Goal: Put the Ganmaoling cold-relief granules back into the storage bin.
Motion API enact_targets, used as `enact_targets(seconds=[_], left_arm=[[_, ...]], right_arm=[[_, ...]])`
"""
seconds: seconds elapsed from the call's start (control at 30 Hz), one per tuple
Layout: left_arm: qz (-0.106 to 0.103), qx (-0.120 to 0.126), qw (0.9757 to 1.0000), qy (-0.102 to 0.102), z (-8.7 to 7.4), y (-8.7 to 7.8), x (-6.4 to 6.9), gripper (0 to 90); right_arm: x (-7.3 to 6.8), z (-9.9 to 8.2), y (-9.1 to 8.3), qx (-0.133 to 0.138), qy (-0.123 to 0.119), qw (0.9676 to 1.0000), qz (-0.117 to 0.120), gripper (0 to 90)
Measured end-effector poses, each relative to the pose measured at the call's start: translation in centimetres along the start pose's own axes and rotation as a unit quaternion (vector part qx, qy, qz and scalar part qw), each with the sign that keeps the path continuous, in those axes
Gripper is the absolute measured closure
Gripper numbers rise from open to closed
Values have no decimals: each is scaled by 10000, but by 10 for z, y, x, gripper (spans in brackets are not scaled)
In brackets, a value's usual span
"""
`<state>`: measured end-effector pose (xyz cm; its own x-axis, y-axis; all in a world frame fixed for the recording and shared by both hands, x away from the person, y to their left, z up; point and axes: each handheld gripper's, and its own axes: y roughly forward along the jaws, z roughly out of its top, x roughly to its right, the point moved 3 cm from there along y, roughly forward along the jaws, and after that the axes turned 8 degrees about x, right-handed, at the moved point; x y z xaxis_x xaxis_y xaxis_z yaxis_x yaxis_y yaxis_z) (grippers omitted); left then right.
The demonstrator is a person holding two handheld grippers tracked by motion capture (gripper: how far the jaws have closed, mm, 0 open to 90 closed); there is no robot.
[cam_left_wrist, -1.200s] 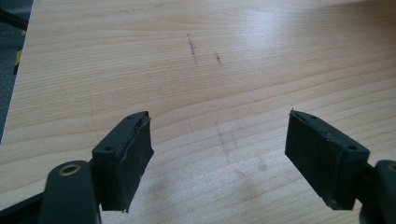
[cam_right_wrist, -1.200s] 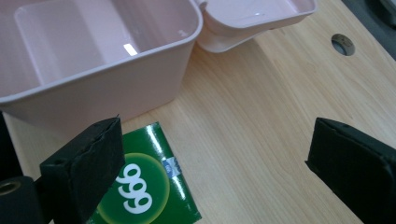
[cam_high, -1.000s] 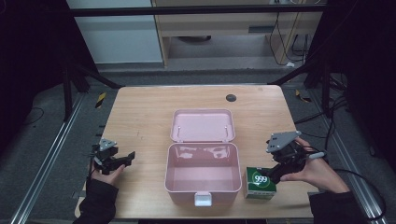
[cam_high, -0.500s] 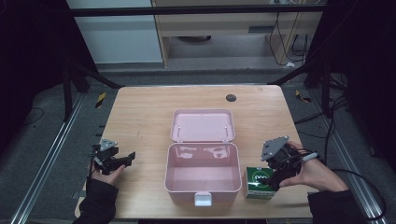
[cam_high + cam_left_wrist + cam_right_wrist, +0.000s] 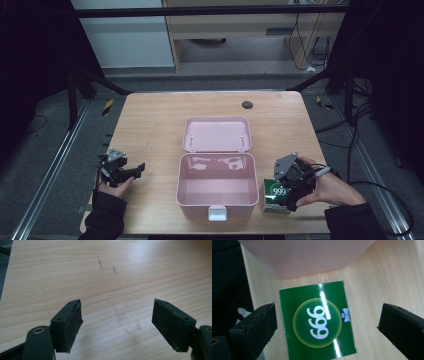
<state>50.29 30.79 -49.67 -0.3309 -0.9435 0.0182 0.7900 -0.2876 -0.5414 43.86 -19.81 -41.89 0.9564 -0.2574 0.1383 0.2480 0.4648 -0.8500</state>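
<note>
Our right hand-held gripper [image 5: 325, 327] hangs spread wide over the green box [image 5: 317, 320] marked "999", one jaw on each side of it and neither touching; the box lies flat on the wooden surface [image 5: 150, 125], just beside the right wall of the open pink case [image 5: 217, 186]. We judge this the reach before the pick-up: next the jaws must come down level with the box's sides and close squarely across it, then lift it over the case's rim. The case wall stands close to the box and could catch a jaw. Our left hand-held gripper [image 5: 117, 322] rests well apart at the surface's left edge, jaws spread over bare wood, holding nothing. The case's lid [image 5: 216, 134] lies tipped back; a small dark disc [image 5: 247, 104] sits near the far edge.
</note>
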Motion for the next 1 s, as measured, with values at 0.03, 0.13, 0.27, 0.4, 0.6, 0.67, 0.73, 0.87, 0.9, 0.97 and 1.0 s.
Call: enact_targets(seconds=[0.03, 0.13, 0.27, 0.4, 0.6, 0.67, 0.73, 0.87, 0.9, 0.97, 1.0], left_arm=[[4, -1, 10000, 14, 0, 0, 0, 232], [14, -1, 10000, 9, 0, 0, 0, 233], [9, -20, 10000, 33, 0, 0, 0, 234], [15, -24, 10000, 44, 0, 0, 0, 235], [22, -24, 10000, 37, 0, 0, -1, 236], [26, -32, 10000, 49, 0, 0, -1, 236], [28, -29, 10000, 44, 0, 0, -1, 237], [31, -30, 10000, 51, 0, 0, 0, 237], [31, -30, 10000, 51, 0, 0, 0, 238], [24, -35, 10000, 59, -1, 1, -1, 238], [29, -43, 10000, 63, -1, 1, -1, 238]], right_arm=[[-1, -1, 4, -59, -24, 10000, 50, 20], [-2, -3, 8, -133, -41, 9999, 78, 20], [-3, -6, 12, -209, -28, 9997, 133, 21], [-3, -7, 16, -278, -46, 9995, 161, 21], [-4, -11, 27, -425, -27, 9988, 245, 22], [-4, -12, 30, -451, -31, 9986, 270, 24], [-4, -13, 32, -477, -46, 9985, 282, 27], [-5, -16, 38, -559, -37, 9978, 353, 40], [-5, -16, 38, -559, -37, 9978, 353, 40], [-5, -17, 41, -569, -21, 9977, 359, 47], [-4, -19, 44, -573, 13, 9976, 386, 57]])
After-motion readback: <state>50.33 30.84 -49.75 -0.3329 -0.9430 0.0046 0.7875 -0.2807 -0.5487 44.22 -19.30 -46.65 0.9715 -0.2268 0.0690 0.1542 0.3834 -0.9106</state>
